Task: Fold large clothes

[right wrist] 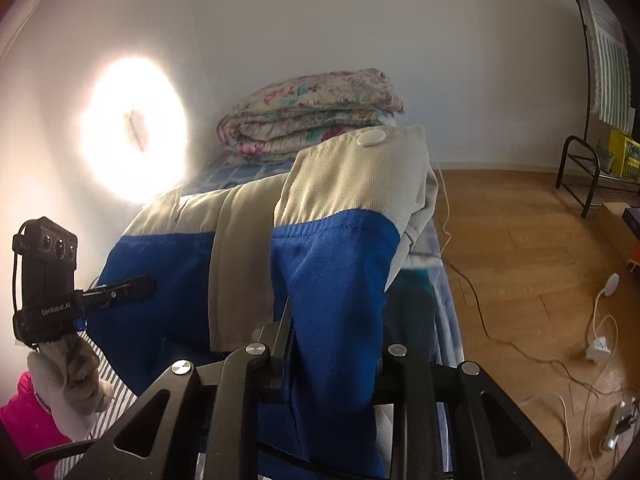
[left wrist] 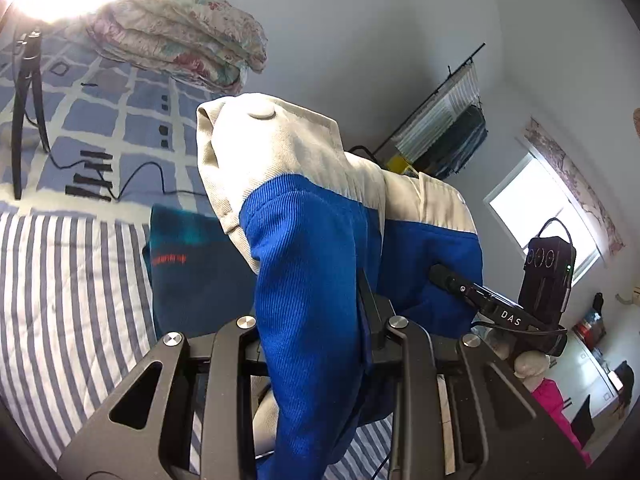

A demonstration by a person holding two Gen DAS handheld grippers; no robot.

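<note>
A large jacket (left wrist: pixel 312 240), blue corduroy with a beige top part and a round snap button, hangs lifted above the bed. My left gripper (left wrist: pixel 316 320) is shut on a blue fold of it, and the cloth drapes over and hides most of its fingers. My right gripper (right wrist: pixel 332 340) is shut on another blue and beige fold of the jacket (right wrist: pixel 340 264). In the left wrist view the right gripper (left wrist: pixel 444 276) pinches the jacket's far side. In the right wrist view the left gripper (right wrist: pixel 136 284) bites the cloth at the left, held by a gloved hand (right wrist: pixel 68 384).
Below lies a bed with a striped sheet (left wrist: pixel 60 280) and a blue checked cover (left wrist: pixel 132 120). A dark blue folded garment (left wrist: pixel 188 264) lies on it, a folded floral quilt (right wrist: pixel 312 112) at its far end, and a tripod (left wrist: pixel 24 112). Cables and a power strip (right wrist: pixel 598 348) lie on the wooden floor.
</note>
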